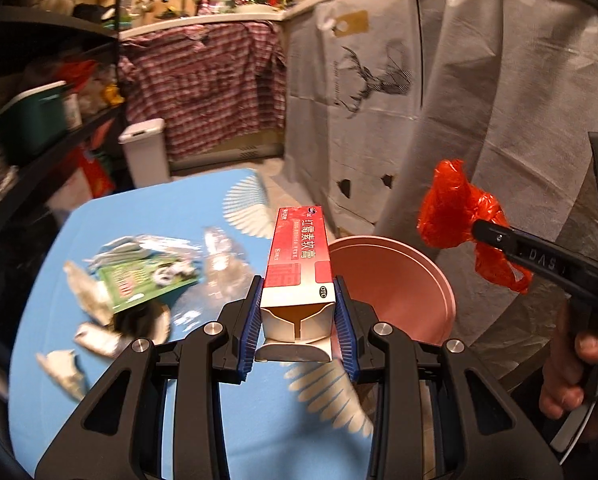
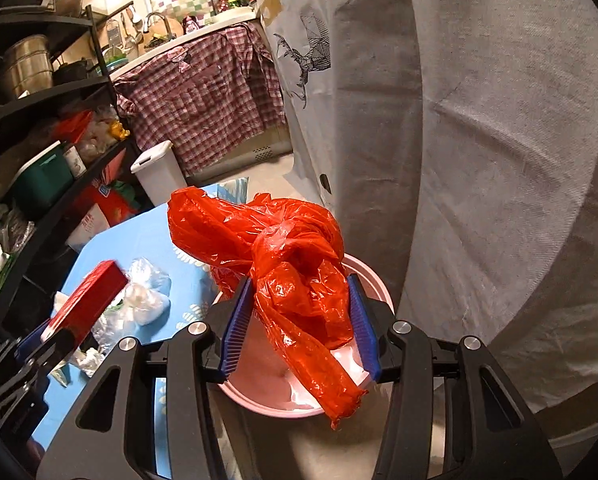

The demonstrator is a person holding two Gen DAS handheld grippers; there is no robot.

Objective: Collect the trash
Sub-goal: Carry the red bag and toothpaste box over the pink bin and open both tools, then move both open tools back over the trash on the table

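Red carton [image 1: 297,256] pinched in the left claw [image 1: 297,316] — blue pads tight on both sides, open flap end facing the cam, box poking fwd. It's hanging right at the table's [image 1: 147,412] right edge, w/ the pink bin [image 1: 399,280] just beyond and below on that side. Not over the mouth yet, I'd say; close tho.

Right claw [image 2: 303,320] now: squeezing a knotted orange-red plastic bag [image 2: 267,240], pads bearing on the crumpled middle, loose tail dangling below. From the right wrist view the bag sits directly above the bin's rim [image 2: 375,276], tail hanging down toward the inside. That one looks ready to drop.

So two pieces in hand, neither released. Bin interior — what shows of it looks empty, pink floor visible, tho the bag hides a good part.

Still left on the blue table: the green printed packet [image 1: 147,280] near the left edge, clear wrappers [image 1: 219,248] crumpled around it, white scraps [image 1: 63,372] toward the near-left corner. Blurry, so can't count exactly; several pieces anyway.

Judgement: early-to-mid stage. First drops about to happen, then back across the table for the pile on the left side. A person's fingers [image 1: 567,384] show at the right handle.
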